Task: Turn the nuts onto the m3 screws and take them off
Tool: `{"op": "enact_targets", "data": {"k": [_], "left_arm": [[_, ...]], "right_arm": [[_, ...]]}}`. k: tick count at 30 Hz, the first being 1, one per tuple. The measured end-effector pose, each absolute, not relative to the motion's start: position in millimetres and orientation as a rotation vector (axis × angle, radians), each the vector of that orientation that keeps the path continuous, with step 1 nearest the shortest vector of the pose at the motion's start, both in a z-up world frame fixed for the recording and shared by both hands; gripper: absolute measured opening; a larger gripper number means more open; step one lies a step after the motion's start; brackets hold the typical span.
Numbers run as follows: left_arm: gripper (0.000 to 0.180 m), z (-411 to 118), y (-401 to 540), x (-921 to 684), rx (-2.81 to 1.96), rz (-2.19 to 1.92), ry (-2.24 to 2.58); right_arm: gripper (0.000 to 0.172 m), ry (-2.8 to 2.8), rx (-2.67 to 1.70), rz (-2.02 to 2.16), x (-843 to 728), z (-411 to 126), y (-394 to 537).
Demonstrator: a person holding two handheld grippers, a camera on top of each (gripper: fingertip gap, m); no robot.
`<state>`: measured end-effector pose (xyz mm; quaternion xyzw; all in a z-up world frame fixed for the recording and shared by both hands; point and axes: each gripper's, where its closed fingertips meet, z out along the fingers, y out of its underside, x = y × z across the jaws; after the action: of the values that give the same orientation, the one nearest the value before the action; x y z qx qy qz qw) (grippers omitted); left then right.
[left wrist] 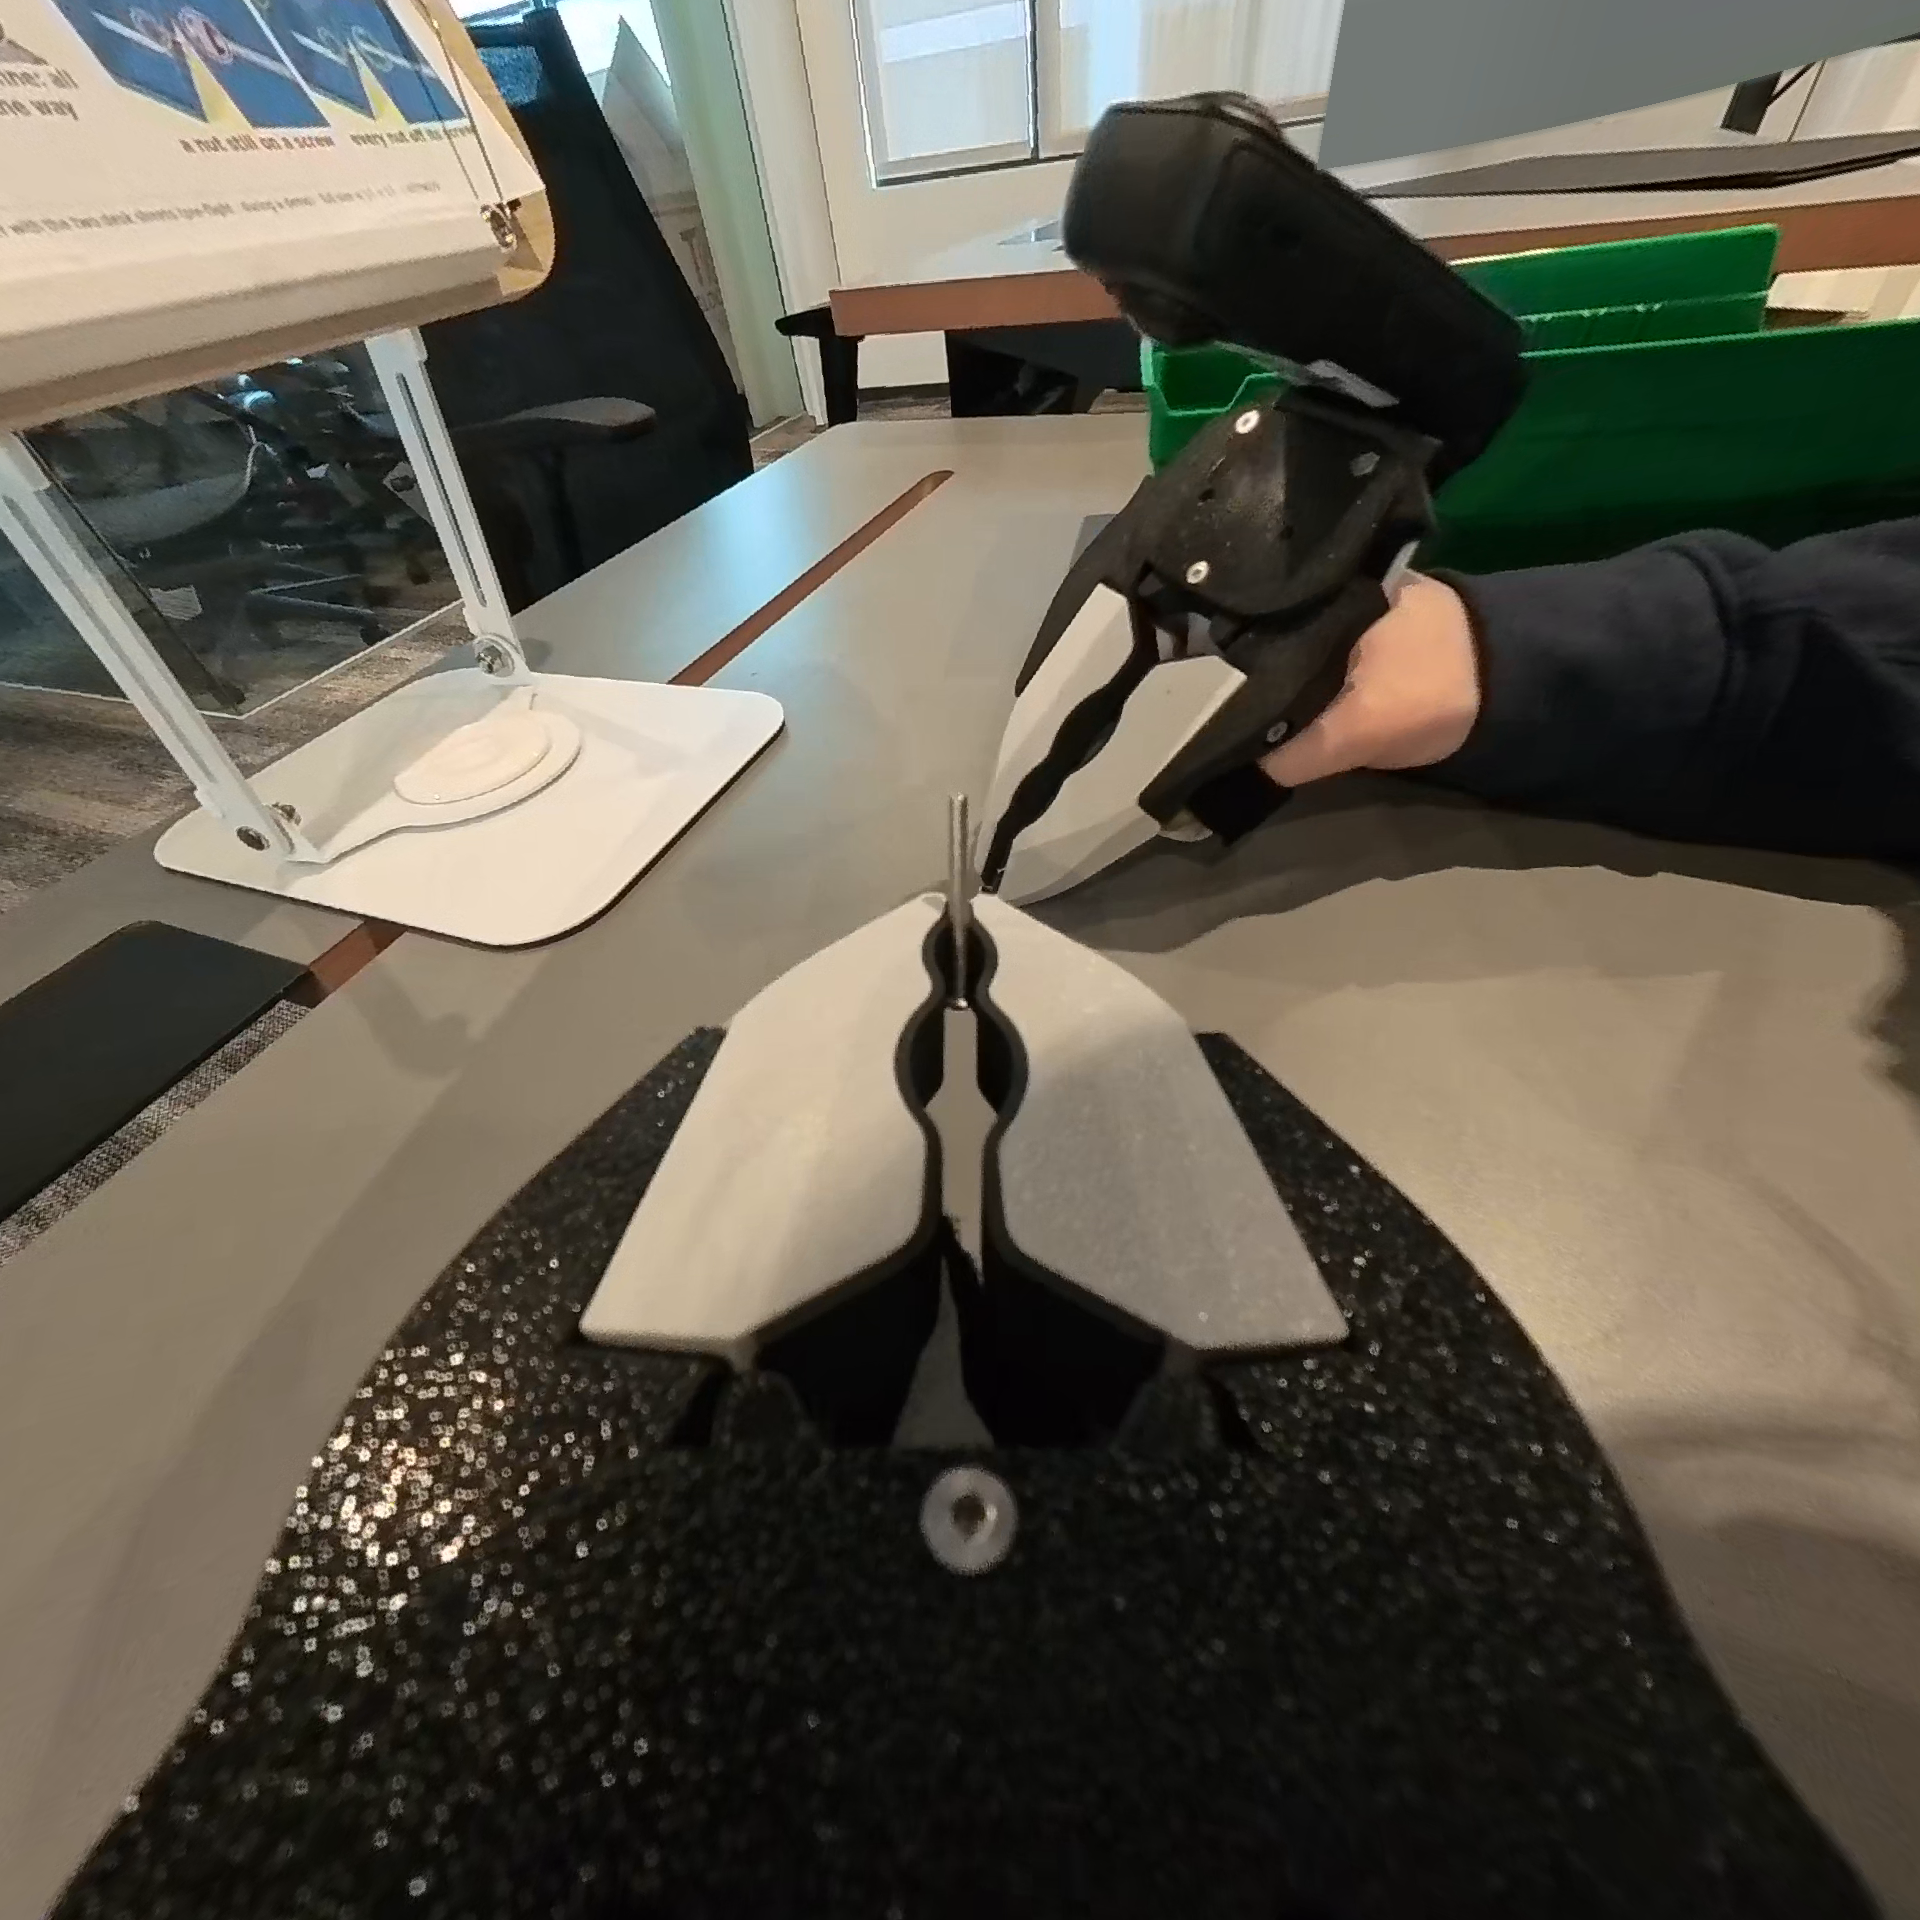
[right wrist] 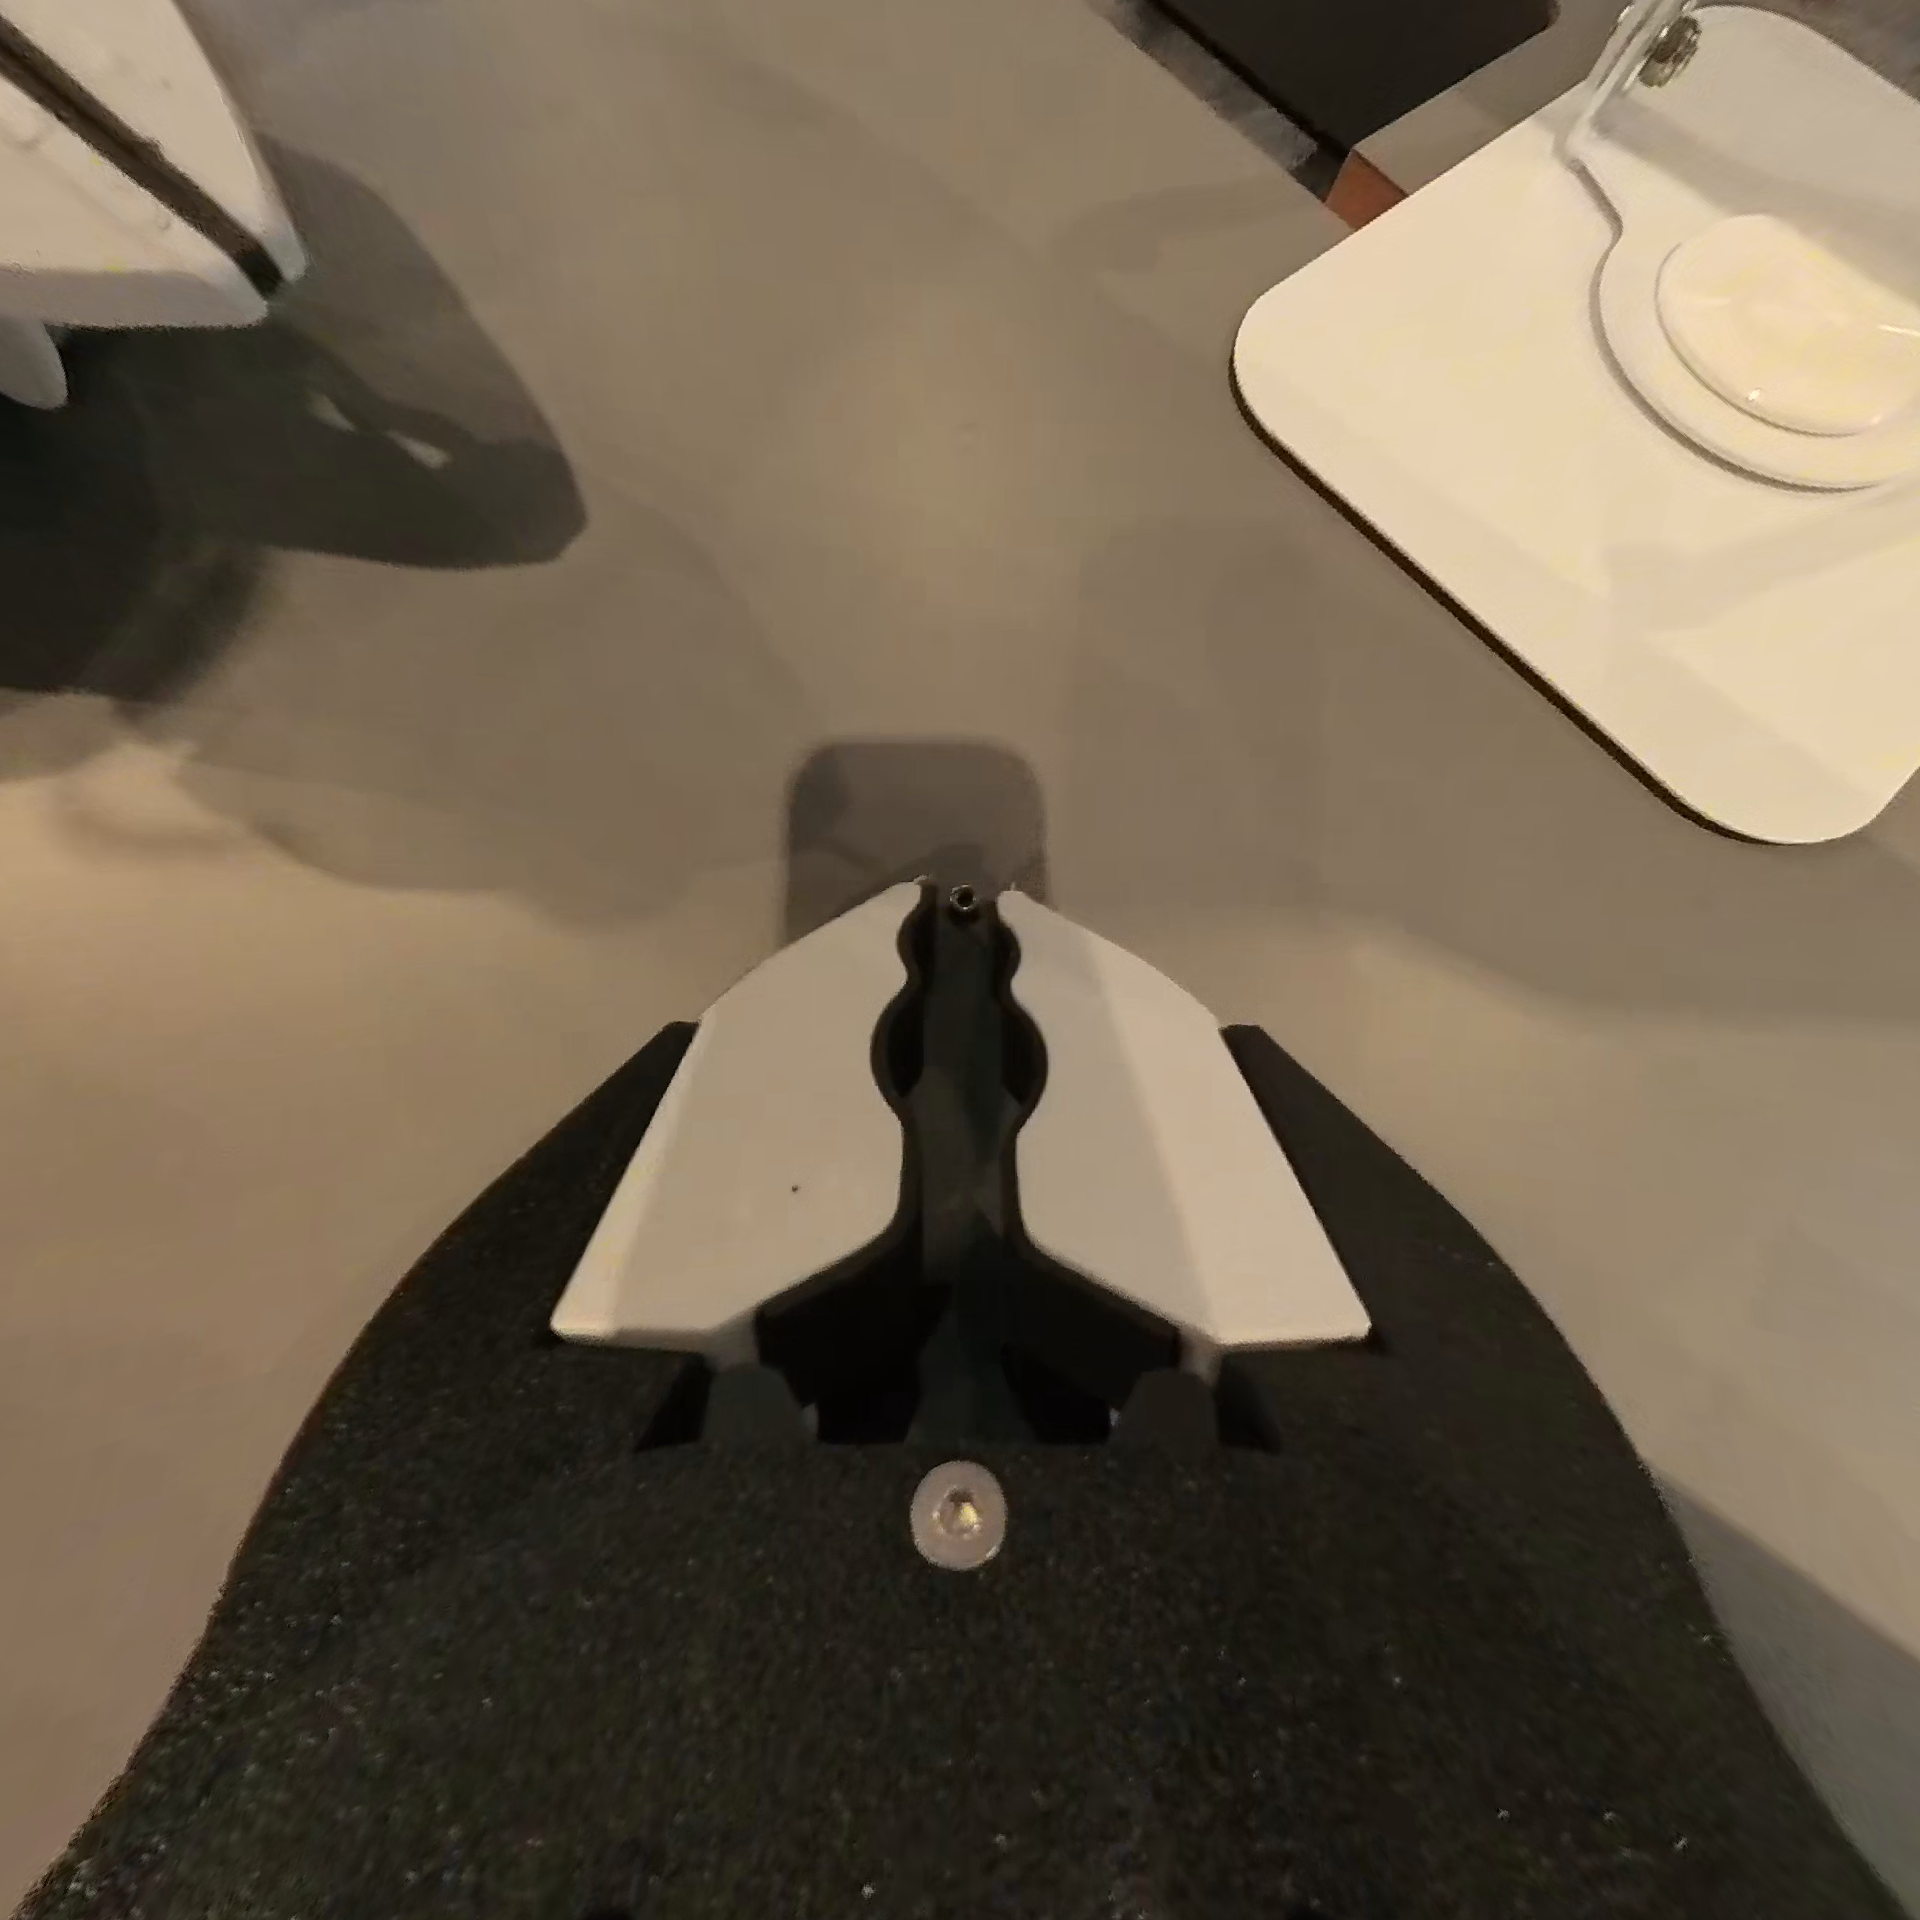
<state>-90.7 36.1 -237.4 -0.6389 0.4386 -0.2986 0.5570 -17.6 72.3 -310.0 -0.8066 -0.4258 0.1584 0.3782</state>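
Your left tool [left wrist: 958, 914] clamped the screw [left wrist: 957, 852] upright; your right tool [right wrist: 961, 891] pinched a small nut [right wrist: 964, 900] just beside it, above the worktop [left wrist: 1455, 1039].

The surface [left wrist: 1455, 1039] is plain grey-beige with a brown strip [left wrist: 821, 566] running along it. On it, left of the silver screw [left wrist: 957, 873], stands a white stand base [left wrist: 582, 821] with a dark edge. Both grippers have speckled black bodies and pale grey fingers [left wrist: 831, 1143]. Behind the screw sits a bright green bin [left wrist: 1662, 436]; the sleeve [left wrist: 1714, 675] is dark navy.
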Motion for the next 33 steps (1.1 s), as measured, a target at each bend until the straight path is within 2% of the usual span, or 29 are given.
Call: {"op": "enact_targets", "data": {"k": [9, 16, 23, 33], "left_arm": [[0.000, -240.3, 35.2, -88.6, -1.515, -0.690, 1.060], [0.000, -241.2, 34.6, -87.9, -1.515, -0.683, 1.069], [0.000, -240.5, 34.7, -88.3, -1.512, -0.686, 1.065], [0.000, -241.3, 34.9, -87.8, -1.517, -0.684, 1.069]], "right_arm": [[0.010, -1.075, -2.077, 0.445, -17.9, -309.6, 72.5], [0.000, -1.066, -2.092, 0.487, -18.4, -309.6, 71.9], [0.000, -1.125, -2.068, 0.517, -22.8, -309.5, 66.0], [0.015, -1.247, -2.004, 0.558, -35.3, -309.2, 64.7]]}}
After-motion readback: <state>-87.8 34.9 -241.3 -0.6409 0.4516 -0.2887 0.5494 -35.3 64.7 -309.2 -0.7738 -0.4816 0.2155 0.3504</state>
